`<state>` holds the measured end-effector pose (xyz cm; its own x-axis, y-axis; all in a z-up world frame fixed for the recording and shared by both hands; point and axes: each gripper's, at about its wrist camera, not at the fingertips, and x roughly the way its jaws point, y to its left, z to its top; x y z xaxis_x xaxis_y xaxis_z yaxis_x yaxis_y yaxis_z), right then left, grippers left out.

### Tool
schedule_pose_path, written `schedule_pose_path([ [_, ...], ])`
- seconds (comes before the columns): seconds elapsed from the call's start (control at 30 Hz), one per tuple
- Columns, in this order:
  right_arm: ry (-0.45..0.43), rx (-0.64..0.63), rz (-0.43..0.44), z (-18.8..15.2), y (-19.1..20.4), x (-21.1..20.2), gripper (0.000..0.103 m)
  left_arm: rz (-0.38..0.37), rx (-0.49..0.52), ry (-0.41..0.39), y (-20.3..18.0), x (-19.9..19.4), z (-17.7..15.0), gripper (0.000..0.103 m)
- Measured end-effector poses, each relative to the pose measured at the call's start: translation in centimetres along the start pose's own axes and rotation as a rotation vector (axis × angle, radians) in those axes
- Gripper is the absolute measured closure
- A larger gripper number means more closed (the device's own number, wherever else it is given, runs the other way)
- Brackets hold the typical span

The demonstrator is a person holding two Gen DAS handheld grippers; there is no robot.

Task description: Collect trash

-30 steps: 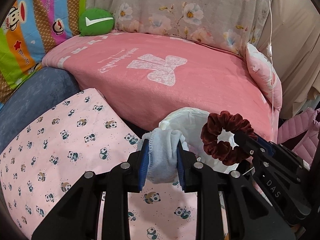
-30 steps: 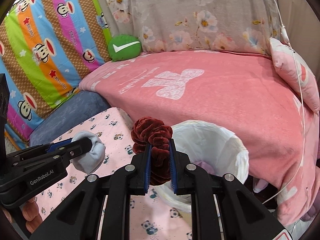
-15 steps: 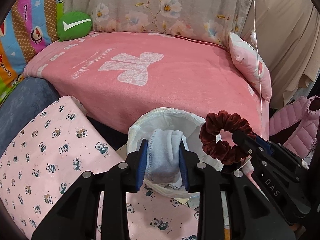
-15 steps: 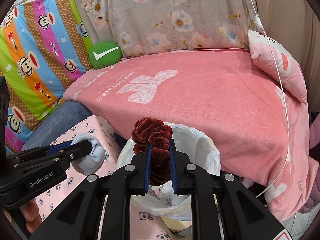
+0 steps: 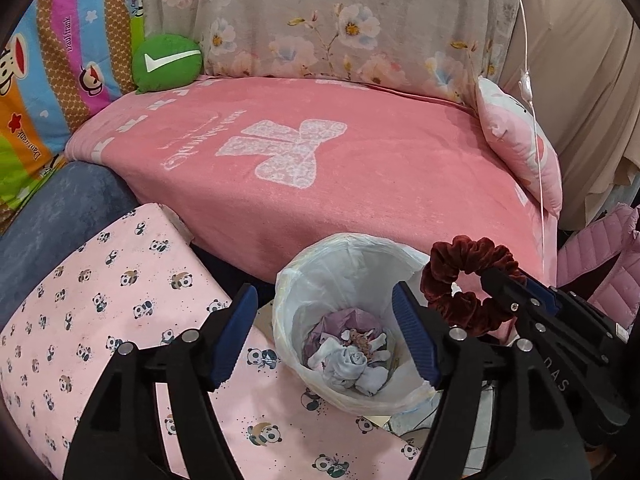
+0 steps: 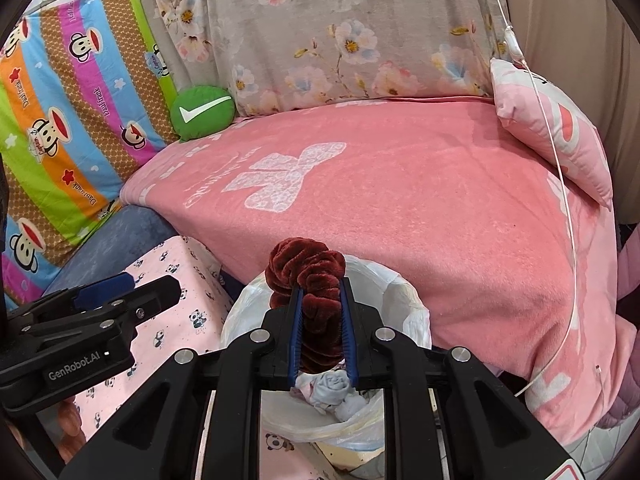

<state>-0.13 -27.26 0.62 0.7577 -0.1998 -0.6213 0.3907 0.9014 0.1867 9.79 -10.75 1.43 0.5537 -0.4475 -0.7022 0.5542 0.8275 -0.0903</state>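
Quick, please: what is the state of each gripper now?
Left gripper: open, holding nothing.
Right gripper: closed on the scrunchie.

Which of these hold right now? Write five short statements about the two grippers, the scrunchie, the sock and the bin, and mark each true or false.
1. The left gripper is open with nothing between its fingers. True.
2. The right gripper is open. False: it is shut on the dark red scrunchie.
3. The pale blue sock lies inside the lined trash bin. True.
4. The trash bin holds nothing but the sock. False: crumpled purple and white scraps lie in it too.
5. The scrunchie hangs above the bin's opening in the right wrist view. True.
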Motion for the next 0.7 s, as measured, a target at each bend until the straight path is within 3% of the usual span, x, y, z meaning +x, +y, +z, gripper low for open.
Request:
schedule_pose_path([
  [0.17, 0.002, -0.017, 0.005, 0.2, 0.9, 0.5, 0.08, 0.025, -0.012, 0.0, 0.8, 0.0, -0.2, 0.035],
  [0.3, -0.002, -0.036, 0.018, 0.3, 1.7, 0.6, 0.068, 0.037, -0.023, -0.002, 1.4, 0.0, -0.4, 0.035],
  [0.47, -0.003, -0.065, 0.015, 0.5, 3.0, 0.4, 0.063, 0.059, -0.035, -0.013, 2.0, -0.4, -0.5, 0.035],
  [0.7, 0.003, -0.114, -0.012, 0.5, 4.5, -0.6, 0.046, 0.116, -0.05, -0.04, 3.0, -1.2, -1.0, 0.025],
])
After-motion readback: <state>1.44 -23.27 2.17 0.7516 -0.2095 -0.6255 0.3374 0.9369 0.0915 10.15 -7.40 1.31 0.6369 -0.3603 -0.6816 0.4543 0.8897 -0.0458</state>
